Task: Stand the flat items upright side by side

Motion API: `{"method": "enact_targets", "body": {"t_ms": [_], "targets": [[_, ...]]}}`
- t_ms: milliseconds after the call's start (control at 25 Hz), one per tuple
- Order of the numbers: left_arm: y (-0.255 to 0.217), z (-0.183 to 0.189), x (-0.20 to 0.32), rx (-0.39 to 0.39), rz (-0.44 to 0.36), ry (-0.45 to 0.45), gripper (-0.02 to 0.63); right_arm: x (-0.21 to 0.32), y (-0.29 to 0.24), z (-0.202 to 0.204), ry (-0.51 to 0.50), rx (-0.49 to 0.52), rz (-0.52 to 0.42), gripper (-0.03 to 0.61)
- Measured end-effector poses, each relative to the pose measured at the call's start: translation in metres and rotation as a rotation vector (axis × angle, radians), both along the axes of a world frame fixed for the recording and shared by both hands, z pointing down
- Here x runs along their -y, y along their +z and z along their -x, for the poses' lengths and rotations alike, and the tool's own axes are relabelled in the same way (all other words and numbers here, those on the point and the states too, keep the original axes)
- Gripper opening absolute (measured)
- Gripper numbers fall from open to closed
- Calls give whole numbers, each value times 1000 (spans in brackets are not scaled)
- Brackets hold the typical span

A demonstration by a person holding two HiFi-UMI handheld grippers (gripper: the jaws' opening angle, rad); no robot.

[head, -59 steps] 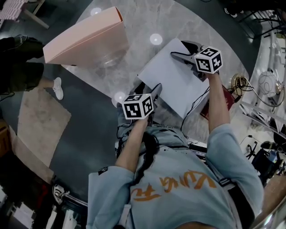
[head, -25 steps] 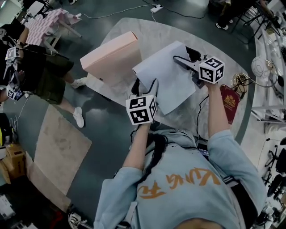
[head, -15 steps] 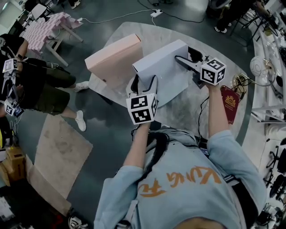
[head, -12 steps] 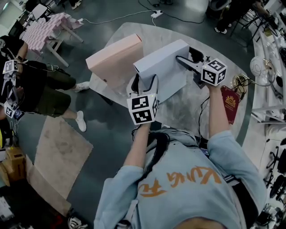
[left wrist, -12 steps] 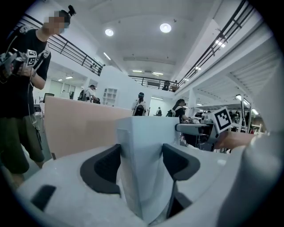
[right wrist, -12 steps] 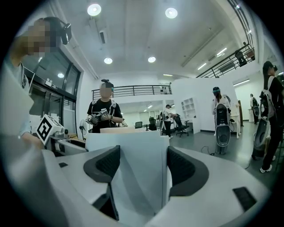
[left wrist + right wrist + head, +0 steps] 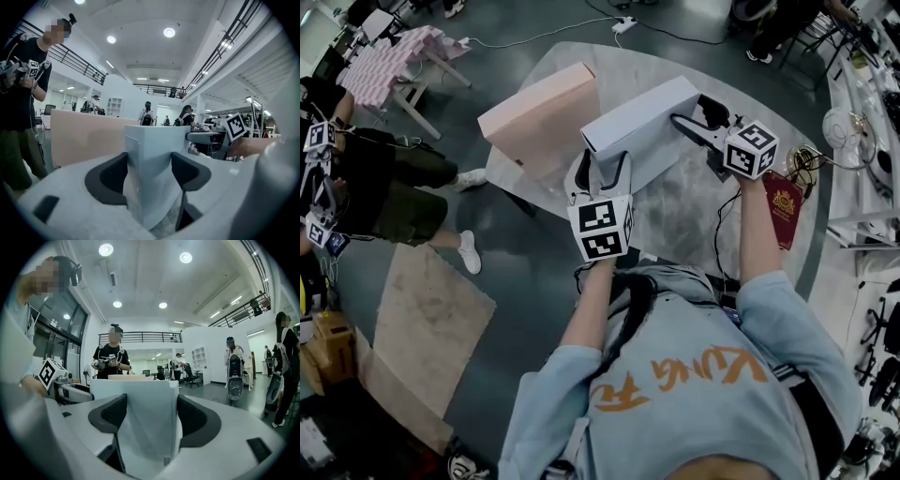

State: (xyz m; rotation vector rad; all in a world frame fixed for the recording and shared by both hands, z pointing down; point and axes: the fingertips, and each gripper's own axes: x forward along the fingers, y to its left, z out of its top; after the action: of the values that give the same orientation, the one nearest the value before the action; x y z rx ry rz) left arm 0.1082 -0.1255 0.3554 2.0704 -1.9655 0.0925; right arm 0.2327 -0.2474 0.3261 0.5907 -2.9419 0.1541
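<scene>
Head view: round marble table (image 7: 712, 216) bearing the pink box (image 7: 539, 117), upright on its long edge. White box (image 7: 642, 127), likewise on edge, just right of the pink box. Left gripper (image 7: 600, 167), jaws just closing, pinches the white box's end nearer the pink box. Right gripper (image 7: 694, 111) pinches the farther end.

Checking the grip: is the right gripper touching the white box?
Touching. In the right gripper view, the right gripper's pads press both sides of the white box.
</scene>
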Motion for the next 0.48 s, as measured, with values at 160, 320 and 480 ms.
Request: {"method": "enact_targets", "body": {"t_ms": [160,320,480], "targets": [[0,-2,-3,10,-29,13,298,-3,1,-3,17,11,6,336],[1,-9,-10,31,-35,43,299,-12,4,-14,54,22,27,336],[12,-14,-16,21,-5,85,301,-18,5,-21,95,20,35,337]]}}
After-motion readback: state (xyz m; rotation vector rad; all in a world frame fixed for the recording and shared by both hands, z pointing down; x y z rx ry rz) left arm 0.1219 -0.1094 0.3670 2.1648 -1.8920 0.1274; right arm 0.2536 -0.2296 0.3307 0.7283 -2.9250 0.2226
